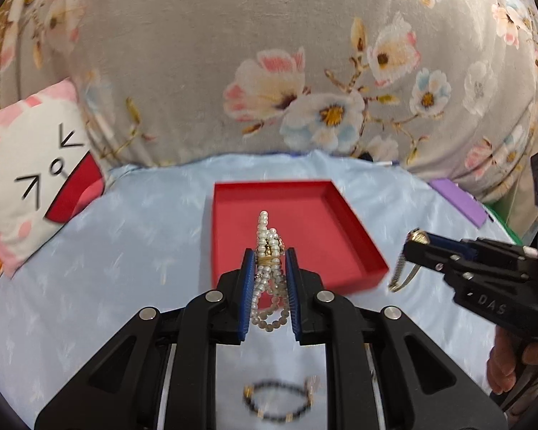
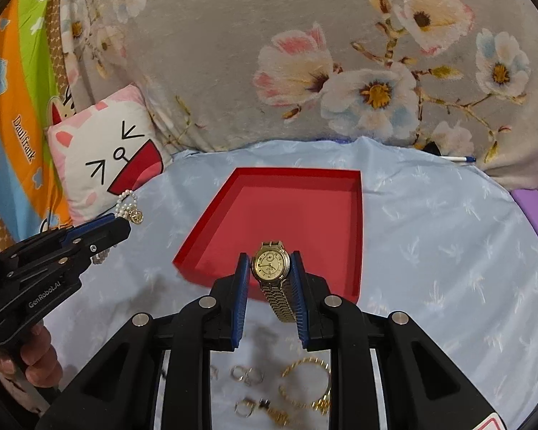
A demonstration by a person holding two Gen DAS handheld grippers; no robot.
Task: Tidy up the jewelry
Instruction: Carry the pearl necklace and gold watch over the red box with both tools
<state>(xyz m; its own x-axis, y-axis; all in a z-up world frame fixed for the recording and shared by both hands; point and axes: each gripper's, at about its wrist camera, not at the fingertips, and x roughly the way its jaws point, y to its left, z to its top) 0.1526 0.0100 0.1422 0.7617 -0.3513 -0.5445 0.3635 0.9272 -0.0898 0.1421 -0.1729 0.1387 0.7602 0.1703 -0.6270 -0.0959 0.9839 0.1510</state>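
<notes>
An empty red tray (image 1: 344,251) lies on the light blue cloth; it also shows in the right wrist view (image 2: 355,222). My left gripper (image 1: 269,256) is shut on a white pearl bracelet (image 1: 267,240) with a gold clasp, held above the tray's near edge. It shows from the side in the right wrist view (image 2: 123,220) with the pearl bracelet (image 2: 127,206). My right gripper (image 2: 270,263) is shut on a gold wristwatch (image 2: 270,263), its band hanging down, above the tray's near edge. It shows at the right in the left wrist view (image 1: 414,242).
A dark beaded bracelet (image 1: 279,397) lies on the cloth under my left gripper. Silver rings (image 2: 245,374) and gold chain bracelets (image 2: 306,381) lie under my right gripper. A cartoon pillow (image 1: 36,179) sits left, a floral cushion (image 1: 269,53) behind, a purple block (image 1: 461,200) far right.
</notes>
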